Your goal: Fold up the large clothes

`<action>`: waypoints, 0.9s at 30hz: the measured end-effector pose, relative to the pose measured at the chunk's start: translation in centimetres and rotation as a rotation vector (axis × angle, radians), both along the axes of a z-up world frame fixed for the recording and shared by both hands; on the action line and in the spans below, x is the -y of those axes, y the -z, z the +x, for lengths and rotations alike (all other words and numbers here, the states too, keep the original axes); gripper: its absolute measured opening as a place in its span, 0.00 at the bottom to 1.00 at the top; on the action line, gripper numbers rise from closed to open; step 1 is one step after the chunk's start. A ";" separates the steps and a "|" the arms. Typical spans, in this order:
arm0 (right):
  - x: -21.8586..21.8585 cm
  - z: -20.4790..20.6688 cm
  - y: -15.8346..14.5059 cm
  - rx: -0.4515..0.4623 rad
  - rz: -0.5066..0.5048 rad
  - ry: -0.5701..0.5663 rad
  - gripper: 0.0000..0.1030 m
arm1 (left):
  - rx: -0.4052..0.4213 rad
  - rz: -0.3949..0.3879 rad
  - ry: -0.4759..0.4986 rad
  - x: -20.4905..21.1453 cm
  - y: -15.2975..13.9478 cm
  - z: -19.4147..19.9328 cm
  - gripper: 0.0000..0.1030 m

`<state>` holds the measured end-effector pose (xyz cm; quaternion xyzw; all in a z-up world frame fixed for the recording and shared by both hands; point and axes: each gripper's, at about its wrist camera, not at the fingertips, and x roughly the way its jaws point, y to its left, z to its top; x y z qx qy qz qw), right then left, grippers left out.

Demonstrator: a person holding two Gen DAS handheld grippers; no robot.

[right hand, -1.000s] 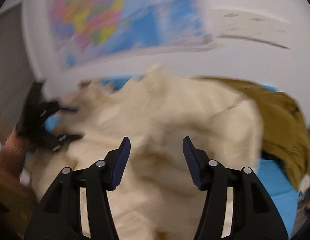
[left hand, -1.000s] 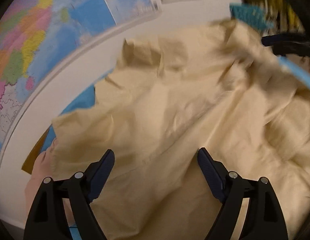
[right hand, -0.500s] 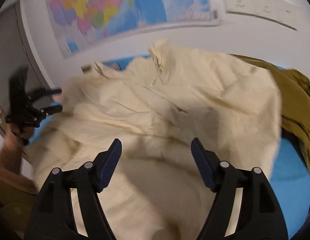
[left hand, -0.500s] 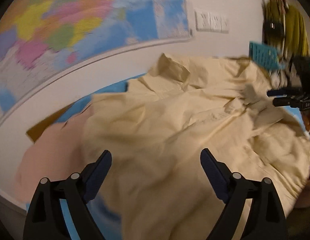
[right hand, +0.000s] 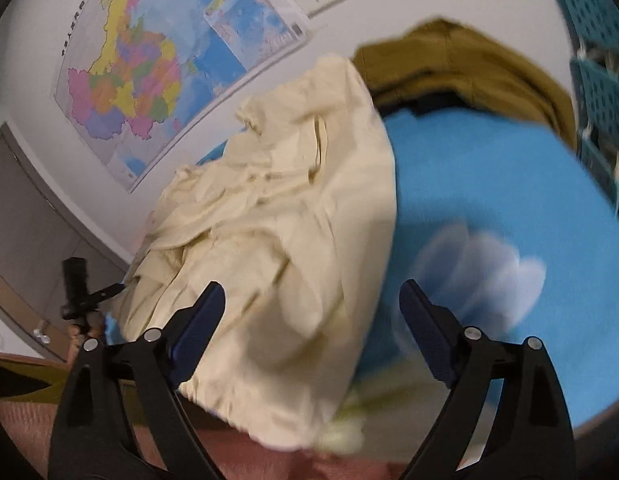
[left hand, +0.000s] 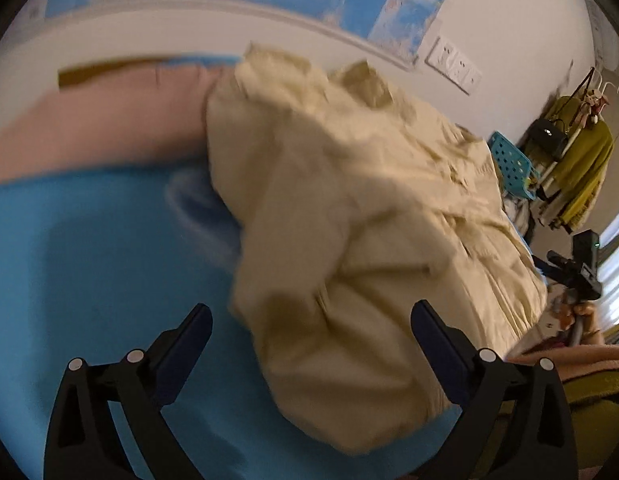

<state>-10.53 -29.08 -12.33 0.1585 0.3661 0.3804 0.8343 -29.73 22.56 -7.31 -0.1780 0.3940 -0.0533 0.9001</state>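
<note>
A: Where is the cream garment (left hand: 349, 216) lying?

B: Crumpled on the blue cover (left hand: 89, 248). In the left wrist view it runs from the upper middle of the frame down to the lower right. In the right wrist view it fills the centre and left (right hand: 277, 208).

A: And relative to the left gripper (left hand: 309, 320)?

B: Its jaws are spread wide and opening. A rumpled lobe of the cloth sits in the gap between them, nearer the right-hand finger (left hand: 437, 344); the pads are not pressing on it.

A: The right gripper (right hand: 311, 300)?

B: Also spread and opening. The cloth's lower edge hangs in the gap, close against the left-hand finger (right hand: 197, 320), while the right-hand finger stands over bare blue. Blur keeps me from telling whether the cloth brushes the left pad.

A: Anything else near?

B: A brown garment (right hand: 461, 68) lies at the upper right, touching the cream one's top corner. A map (right hand: 149, 64) hangs on the wall at upper left.
</note>
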 end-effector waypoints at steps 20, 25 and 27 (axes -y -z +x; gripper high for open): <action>-4.6 -2.6 1.6 -0.016 0.009 -0.218 0.85 | -0.011 -0.191 0.125 2.5 1.4 0.7 0.93; -5.1 -2.8 2.0 -0.037 0.033 -0.232 0.61 | -0.017 -0.158 0.075 3.2 1.5 1.6 0.70; -4.5 -2.5 2.3 -0.073 0.089 -0.229 0.51 | -0.042 -0.106 0.048 3.9 1.3 1.6 0.58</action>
